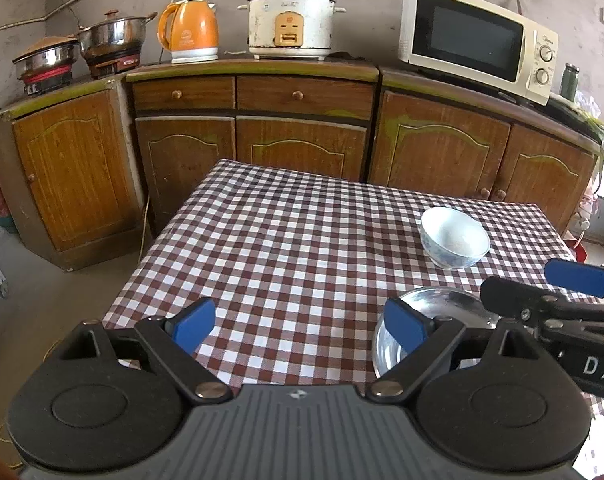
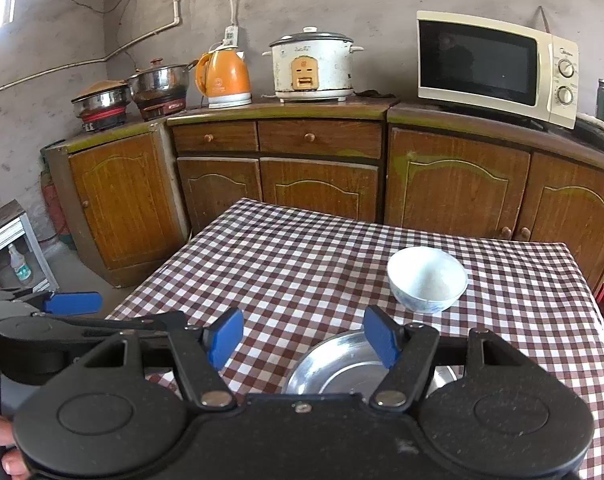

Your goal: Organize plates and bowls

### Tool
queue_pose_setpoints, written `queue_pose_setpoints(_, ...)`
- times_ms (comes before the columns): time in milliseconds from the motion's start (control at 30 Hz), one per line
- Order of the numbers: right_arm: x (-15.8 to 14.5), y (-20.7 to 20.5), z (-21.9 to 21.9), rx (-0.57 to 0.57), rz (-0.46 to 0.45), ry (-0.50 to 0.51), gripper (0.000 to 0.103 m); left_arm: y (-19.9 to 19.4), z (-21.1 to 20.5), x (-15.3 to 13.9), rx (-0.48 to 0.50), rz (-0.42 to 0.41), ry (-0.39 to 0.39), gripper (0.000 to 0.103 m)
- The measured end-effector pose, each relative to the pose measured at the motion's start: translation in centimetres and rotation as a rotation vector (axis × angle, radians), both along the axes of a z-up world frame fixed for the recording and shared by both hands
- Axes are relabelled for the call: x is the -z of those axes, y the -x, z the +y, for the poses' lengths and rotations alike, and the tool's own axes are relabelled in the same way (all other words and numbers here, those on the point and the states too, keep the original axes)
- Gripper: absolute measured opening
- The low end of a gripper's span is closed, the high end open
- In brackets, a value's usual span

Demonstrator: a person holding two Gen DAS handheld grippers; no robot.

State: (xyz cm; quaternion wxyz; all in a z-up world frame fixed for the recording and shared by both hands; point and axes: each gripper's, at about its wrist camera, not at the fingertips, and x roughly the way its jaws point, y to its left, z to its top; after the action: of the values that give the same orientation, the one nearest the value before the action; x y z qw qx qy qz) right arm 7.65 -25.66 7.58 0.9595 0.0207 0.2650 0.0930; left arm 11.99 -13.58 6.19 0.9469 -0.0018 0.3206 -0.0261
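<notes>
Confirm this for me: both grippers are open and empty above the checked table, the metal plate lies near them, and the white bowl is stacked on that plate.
One detail is wrong. The white bowl is not stacked on the metal plate; it stands apart, farther back on the checked table, as the right wrist view shows. The rest holds: left gripper and right gripper are open and empty, with the plate near them.
</notes>
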Motion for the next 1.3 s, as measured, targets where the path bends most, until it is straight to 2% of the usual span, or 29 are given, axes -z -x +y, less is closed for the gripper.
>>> queue_pose_setpoints(967,-1.2,-1.9,-6.3,0.098,-0.034,-0.002,0.079,-2.7,-5.9,-1.0,0.104,-0.032,-0.023,0.094)
queue_pose_setpoints(1300,-0.7,-2.5,-8.1,0.126,-0.031,-0.012,0.079,-3.4,-7.3,-0.7,0.128,-0.035,-0.032,0.094)
